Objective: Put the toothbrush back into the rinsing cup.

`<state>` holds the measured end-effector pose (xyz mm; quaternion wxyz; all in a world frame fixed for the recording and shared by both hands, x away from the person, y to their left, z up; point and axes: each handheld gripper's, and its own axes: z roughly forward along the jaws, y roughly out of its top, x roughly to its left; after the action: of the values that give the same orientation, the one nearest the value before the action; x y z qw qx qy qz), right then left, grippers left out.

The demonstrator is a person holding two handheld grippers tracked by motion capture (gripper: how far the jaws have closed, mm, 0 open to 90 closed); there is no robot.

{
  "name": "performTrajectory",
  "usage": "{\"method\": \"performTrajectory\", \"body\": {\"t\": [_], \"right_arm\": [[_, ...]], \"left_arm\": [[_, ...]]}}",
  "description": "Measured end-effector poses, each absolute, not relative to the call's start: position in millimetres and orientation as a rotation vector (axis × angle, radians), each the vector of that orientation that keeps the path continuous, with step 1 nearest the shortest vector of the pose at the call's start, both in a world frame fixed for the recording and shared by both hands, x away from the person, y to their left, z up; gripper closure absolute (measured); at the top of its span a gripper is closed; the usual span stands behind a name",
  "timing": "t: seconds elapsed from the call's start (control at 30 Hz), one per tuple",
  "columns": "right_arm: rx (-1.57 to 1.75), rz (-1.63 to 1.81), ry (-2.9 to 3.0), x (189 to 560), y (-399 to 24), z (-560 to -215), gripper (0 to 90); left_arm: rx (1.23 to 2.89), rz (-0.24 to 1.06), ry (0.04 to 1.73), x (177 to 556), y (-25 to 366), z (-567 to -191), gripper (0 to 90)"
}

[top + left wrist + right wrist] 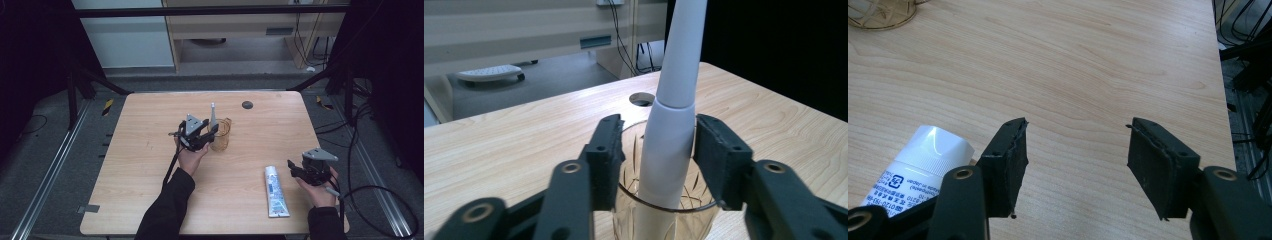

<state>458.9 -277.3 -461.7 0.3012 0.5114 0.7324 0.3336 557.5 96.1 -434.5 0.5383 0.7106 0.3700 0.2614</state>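
While the left tool (656, 150) stands open around the toothbrush handle (671, 130), the amber glass (659, 217) hides its base.

left claw (209, 136) parted, right claw (294, 169) wide (hovering)

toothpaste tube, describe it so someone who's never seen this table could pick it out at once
Start at the light wooden table and go to its near right part, beside the right claw. The toothpaste tube lies flat there, lengthwise toward the near edge. It is white with blue print and a white cap, unlike the amber glass cup standing mid-table.
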Motion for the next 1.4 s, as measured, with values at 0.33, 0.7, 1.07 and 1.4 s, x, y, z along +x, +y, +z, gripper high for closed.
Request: {"method": "performTrajectory", "body": {"t": [0.33, 0.7, 1.07, 1.4], "right_arm": [[1.360, 0.909, 1.936, 458.1, -276.2, -458.2, 38.0], [1.370, 0.938, 1.938, 454.5, -278.3, -453.0, 40.4], [1.360, 0.945, 1.962, 450.0, -276.9, -453.8, 45.5], [1.329, 0.973, 1.965, 446.8, -271.4, -454.5, 47.0]], "left_arm": [[1.742, 0.637, 0.911, 537.3, 110.3, -427.9, 38.3], [1.852, 0.620, 0.973, 514.9, 149.7, -425.5, 34.7], [1.916, 0.621, 1.076, 485.3, 196.9, -439.6, 34.0], [1.921, 0.632, 1.118, 460.1, 229.3, -450.9, 34.8]]}}
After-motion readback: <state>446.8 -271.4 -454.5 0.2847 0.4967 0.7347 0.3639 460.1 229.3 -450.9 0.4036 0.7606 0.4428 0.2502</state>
